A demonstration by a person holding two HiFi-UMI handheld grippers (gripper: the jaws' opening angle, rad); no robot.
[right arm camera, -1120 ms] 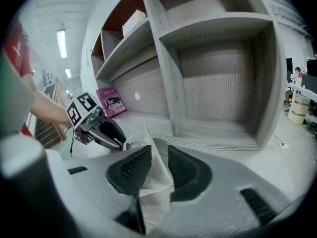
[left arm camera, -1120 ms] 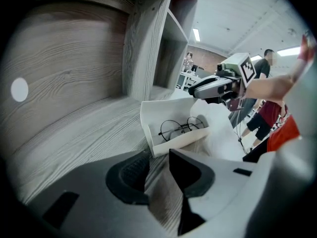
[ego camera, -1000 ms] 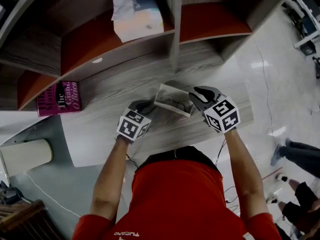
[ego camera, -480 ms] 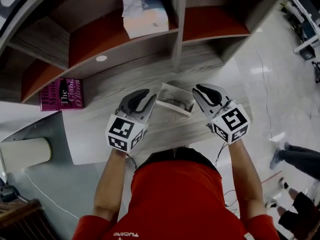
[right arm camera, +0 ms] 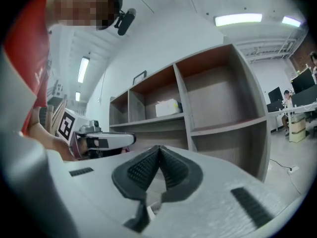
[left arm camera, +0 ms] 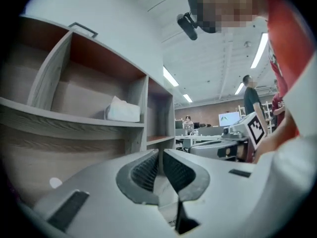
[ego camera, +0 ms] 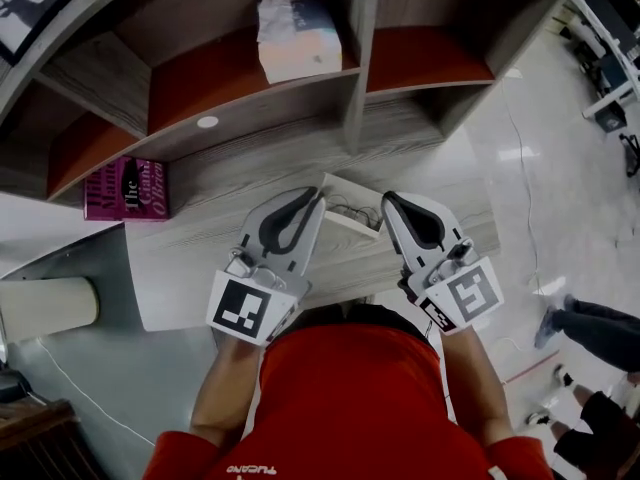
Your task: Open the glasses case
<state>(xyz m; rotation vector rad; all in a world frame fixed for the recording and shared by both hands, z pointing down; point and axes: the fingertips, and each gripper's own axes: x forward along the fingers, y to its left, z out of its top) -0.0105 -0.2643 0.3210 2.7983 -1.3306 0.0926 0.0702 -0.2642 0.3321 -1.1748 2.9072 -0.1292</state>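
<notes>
The white glasses case point(ego camera: 352, 211) lies open on the grey wooden table point(ego camera: 200, 248), with dark glasses inside it. Both grippers are held up above the table on either side of the case and touch nothing. My left gripper point(ego camera: 318, 196) points level at the shelves; in the left gripper view its jaws point(left arm camera: 160, 151) are closing, a narrow gap is left and nothing is between them. My right gripper point(ego camera: 388, 200) is shut and empty, and its pads point(right arm camera: 159, 148) meet at the tips. Neither gripper view shows the case.
A shelf unit point(ego camera: 352, 98) with red-lined compartments stands behind the table. A white packet point(ego camera: 298, 36) sits on its upper shelf. A magenta book point(ego camera: 125, 188) lies at the left and a pale cylinder point(ego camera: 45, 308) at the table's left end. A person's legs point(ego camera: 590, 328) are on the floor at right.
Both grippers have risen from the case toward the camera and levelled out. The left jaws have narrowed from wide apart, and the right jaws have shut. The case stays open on the table.
</notes>
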